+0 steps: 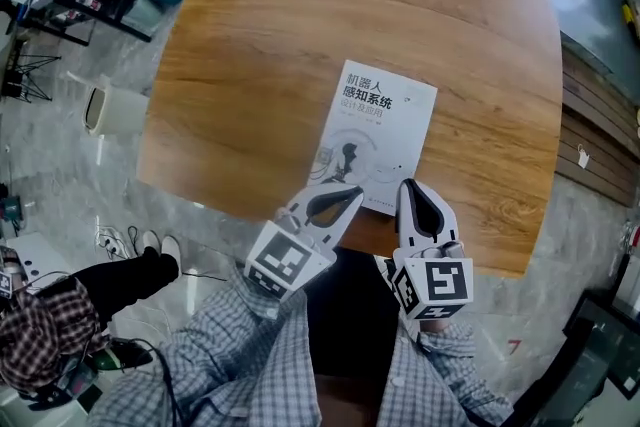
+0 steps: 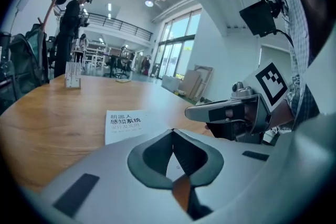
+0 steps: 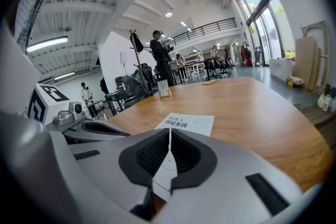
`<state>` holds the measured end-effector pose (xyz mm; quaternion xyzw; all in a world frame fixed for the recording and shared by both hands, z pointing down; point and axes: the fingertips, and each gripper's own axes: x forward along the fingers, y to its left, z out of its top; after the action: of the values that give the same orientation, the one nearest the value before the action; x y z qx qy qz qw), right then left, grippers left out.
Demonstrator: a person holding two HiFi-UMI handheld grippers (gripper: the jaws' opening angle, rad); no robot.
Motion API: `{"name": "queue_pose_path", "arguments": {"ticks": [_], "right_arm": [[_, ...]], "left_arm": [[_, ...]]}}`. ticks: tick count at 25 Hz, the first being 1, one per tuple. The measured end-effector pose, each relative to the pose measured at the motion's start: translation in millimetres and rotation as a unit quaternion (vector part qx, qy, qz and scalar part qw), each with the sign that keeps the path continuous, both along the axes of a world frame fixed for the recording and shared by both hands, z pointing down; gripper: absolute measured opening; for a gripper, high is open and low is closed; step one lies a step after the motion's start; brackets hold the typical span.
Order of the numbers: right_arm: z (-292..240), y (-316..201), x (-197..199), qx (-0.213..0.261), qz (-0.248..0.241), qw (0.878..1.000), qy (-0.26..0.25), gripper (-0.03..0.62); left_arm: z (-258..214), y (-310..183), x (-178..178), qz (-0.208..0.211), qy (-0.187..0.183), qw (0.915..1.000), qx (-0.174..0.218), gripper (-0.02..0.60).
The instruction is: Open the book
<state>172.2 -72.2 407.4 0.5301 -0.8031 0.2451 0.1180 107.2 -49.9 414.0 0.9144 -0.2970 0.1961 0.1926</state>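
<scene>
left gripper (image 1: 346, 197) and right gripper (image 1: 408, 186), jaws together and empty, hover near the book (image 1: 378, 137), likely light and floppy, best caught at its cover's right edge.

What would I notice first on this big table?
A white book lies closed near the front edge of the wooden table. The left gripper and the right gripper hang side by side over its near end, both shut and empty.
</scene>
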Motion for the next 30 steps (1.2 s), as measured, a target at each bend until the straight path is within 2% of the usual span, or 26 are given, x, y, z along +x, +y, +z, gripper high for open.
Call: {"name": "queue_pose_path", "arguments": {"ticks": [6, 9, 11, 13, 14, 18, 24, 27, 30], "right_arm": [[42.1, -15.5, 13.3, -0.040, 0.039, 0.998, 0.009, 0.021], [64.8, -17.5, 25.7, -0.062, 0.064, 0.996, 0.016, 0.023], [74.0, -14.8, 30.8, -0.079, 0.080, 0.994, -0.003, 0.028], [78.6, -14.2, 30.8, -0.095, 0.093, 0.990, -0.039, 0.115], [80.6, -13.9, 30.3, -0.102, 0.097, 0.989, -0.049, 0.118], [89.5, -11.2, 30.4, -0.124, 0.100, 0.986, -0.045, 0.118], [102.5, -13.0, 28.0, -0.156, 0.090, 0.983, -0.034, 0.118], [109.1, -14.4, 24.7, -0.181, 0.086, 0.979, -0.024, 0.118], [113.8, -14.0, 23.6, -0.206, 0.097, 0.972, -0.055, 0.103]], "left_arm": [[26.8, -19.6, 11.7, 0.049, -0.006, 0.9987, 0.009, 0.000], [41.4, -28.8, 13.9, 0.051, -0.010, 0.9986, 0.003, 0.000], [45.0, -33.5, 16.0, 0.043, -0.003, 0.9991, -0.001, 0.000], [48.1, -40.8, 18.6, 0.033, 0.003, 0.9995, -0.004, 0.000], [50.0, -43.9, 19.9, 0.031, 0.002, 0.9995, -0.004, 0.000], [56.6, -47.4, 27.2, 0.031, -0.016, 0.9994, 0.003, 0.000], [64.1, -43.6, 35.9, 0.056, -0.071, 0.9956, 0.024, 0.000], [67.4, -41.8, 38.4, 0.057, -0.080, 0.9945, 0.035, 0.000], [68.6, -40.7, 38.9, 0.061, -0.075, 0.9946, 0.037, 0.000]]}}
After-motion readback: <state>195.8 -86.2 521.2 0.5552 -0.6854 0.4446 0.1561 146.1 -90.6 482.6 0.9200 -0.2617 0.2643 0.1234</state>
